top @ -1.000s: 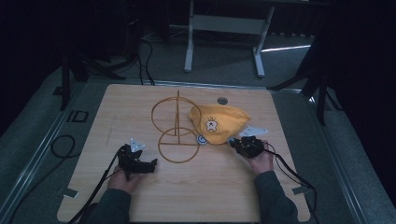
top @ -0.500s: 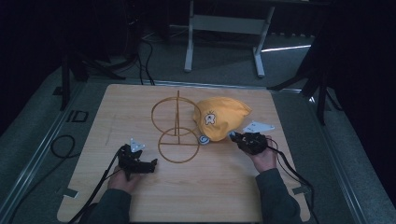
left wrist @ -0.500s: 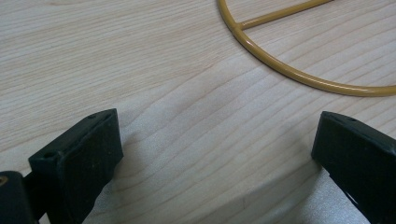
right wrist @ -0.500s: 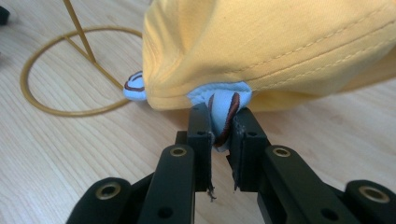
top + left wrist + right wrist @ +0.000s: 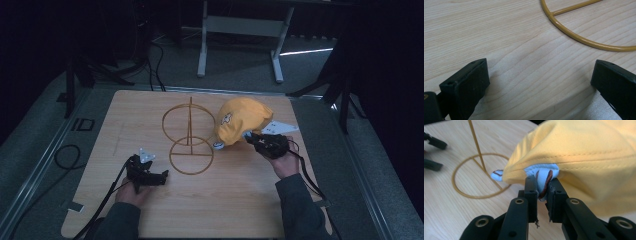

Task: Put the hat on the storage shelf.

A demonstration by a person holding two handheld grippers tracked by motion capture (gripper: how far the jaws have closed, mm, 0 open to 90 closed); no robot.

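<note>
A yellow cap (image 5: 243,119) hangs tilted at the right of the wooden table, its lower edge close to the board. My right gripper (image 5: 251,140) is shut on it. In the right gripper view the jaws (image 5: 542,182) pinch a light-blue piece with brown stitching at the rim of the cap (image 5: 579,150). A gold wire stand (image 5: 190,135), with two rings and an upright post, stands just left of the cap. My left gripper (image 5: 162,176) rests on the board left of the stand's lower ring. It is open (image 5: 539,72) over bare wood, the ring (image 5: 584,40) just ahead.
The wooden table (image 5: 240,200) has bare board in front of both hands. A black cable (image 5: 67,155) loops on the floor at the left. A metal frame (image 5: 240,30) stands beyond the far edge.
My right gripper has risen with the cap, which has lifted off the board and bulged up. The left gripper has stayed in place.
</note>
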